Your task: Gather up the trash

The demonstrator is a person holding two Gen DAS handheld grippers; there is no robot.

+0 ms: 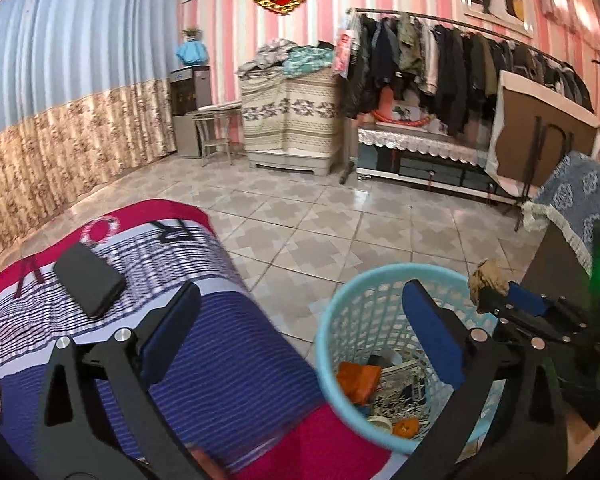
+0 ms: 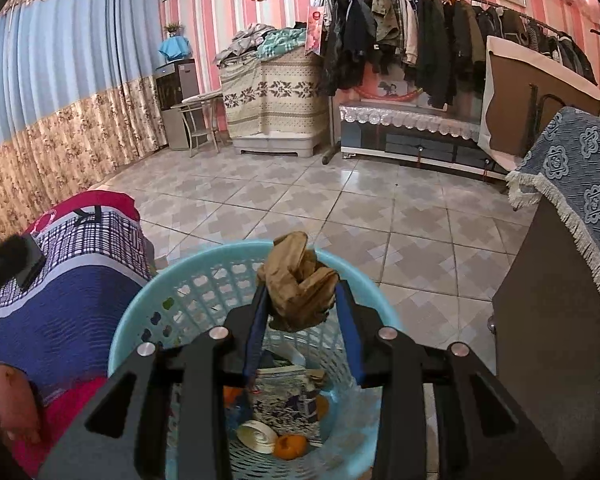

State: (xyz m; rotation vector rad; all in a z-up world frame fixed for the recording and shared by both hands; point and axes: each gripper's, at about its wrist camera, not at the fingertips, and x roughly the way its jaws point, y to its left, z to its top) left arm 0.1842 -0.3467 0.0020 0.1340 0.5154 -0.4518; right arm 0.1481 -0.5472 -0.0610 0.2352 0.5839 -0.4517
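A light-blue plastic basket stands on the floor beside the bed. It holds an orange wrapper, printed paper, a tape roll and orange peel. My right gripper is shut on a crumpled brown paper, held above the basket's opening near its far rim. My left gripper stands wide open with nothing between its fingers. One finger is over the bed and the other over the basket.
A bed with a striped blue, white and red blanket lies left of the basket, with a flat black case on it. A dark cabinet under a blue fringed cloth stands close on the right. Tiled floor stretches ahead to a clothes rack.
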